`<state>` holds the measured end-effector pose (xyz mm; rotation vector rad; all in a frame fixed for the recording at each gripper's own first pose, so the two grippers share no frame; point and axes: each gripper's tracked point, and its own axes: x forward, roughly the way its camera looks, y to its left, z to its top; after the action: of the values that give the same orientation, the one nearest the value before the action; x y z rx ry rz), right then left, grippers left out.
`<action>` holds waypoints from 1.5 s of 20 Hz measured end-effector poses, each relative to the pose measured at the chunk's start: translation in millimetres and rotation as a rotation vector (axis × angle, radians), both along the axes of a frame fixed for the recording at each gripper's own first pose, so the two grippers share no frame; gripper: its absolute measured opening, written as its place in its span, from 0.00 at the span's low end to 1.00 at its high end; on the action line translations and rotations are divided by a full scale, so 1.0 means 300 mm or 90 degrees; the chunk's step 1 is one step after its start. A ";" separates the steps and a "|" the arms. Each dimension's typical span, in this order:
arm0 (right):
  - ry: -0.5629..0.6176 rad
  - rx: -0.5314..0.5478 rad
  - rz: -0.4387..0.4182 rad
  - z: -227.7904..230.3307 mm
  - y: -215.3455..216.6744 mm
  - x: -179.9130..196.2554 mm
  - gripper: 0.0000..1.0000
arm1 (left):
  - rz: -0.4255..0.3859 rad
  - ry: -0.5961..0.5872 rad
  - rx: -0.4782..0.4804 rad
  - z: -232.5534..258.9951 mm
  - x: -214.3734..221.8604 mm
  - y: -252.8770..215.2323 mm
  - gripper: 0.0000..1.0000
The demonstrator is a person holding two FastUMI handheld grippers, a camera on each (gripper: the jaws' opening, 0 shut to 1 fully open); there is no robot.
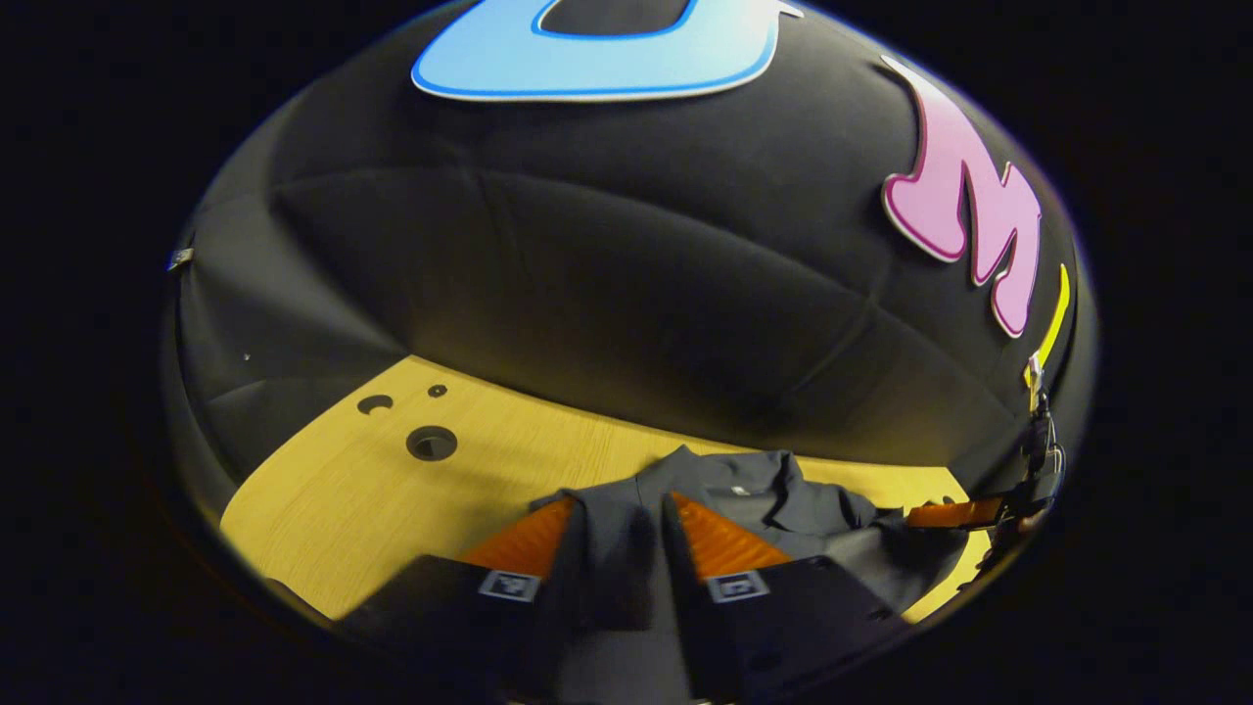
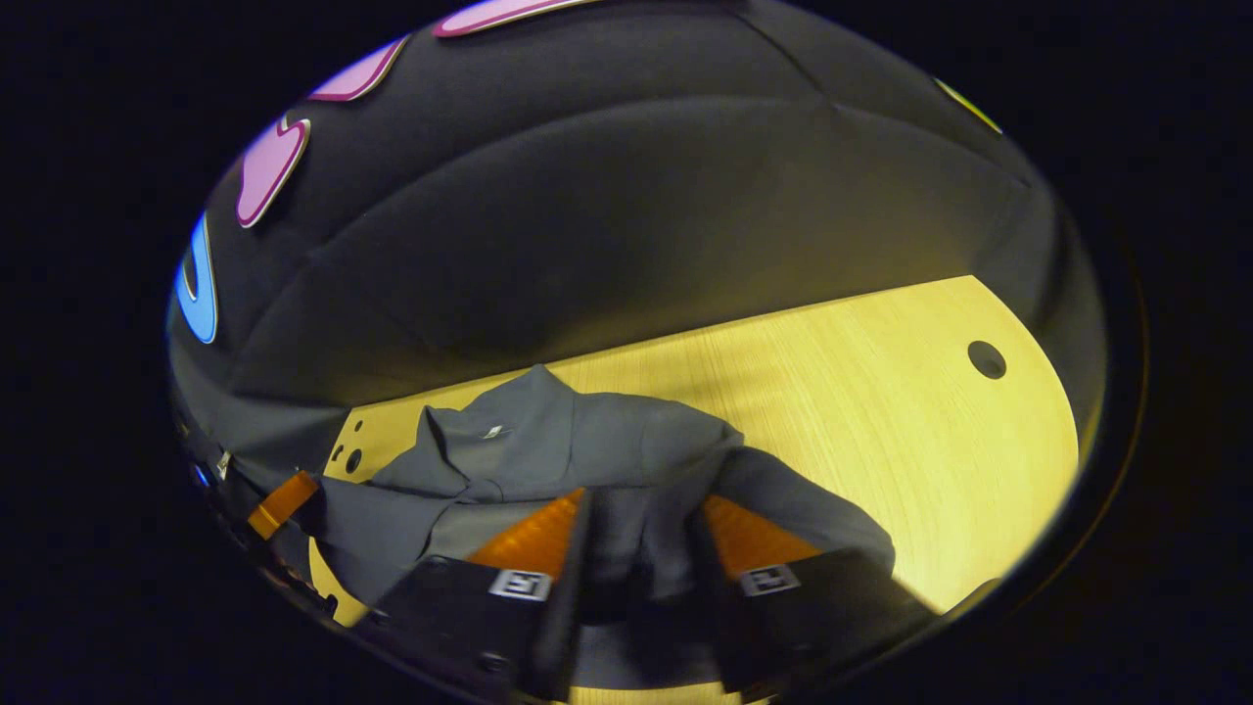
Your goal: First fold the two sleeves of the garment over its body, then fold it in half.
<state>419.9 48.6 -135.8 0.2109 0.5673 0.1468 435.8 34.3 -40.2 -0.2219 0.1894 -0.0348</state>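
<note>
Altogether one garment (image 2: 548,446), two grippers (image 1: 617,534) (image 2: 641,534)

Light wooden table (image 2: 832,392) with round holes, dark grey garment (image 2: 548,450) lying on it

No readable text, small neck label (image 1: 732,490) on the garment (image 1: 783,504) too blurred

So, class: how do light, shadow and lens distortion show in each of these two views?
Left gripper view: the table edge bows into a curve, and the dark garment loses detail in dim light. Right gripper view: the table is brightly lit at the right, the garment shadowed.
</note>
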 end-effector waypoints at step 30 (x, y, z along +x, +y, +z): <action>-0.212 -0.107 -0.102 0.385 -0.252 -1.187 0.99 | 0.045 -0.203 0.107 0.373 -1.241 -0.033 0.96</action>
<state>63.8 -26.9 -20.5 0.0654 0.2284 -0.0231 63.7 24.3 71.6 -0.0537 -0.1337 0.0168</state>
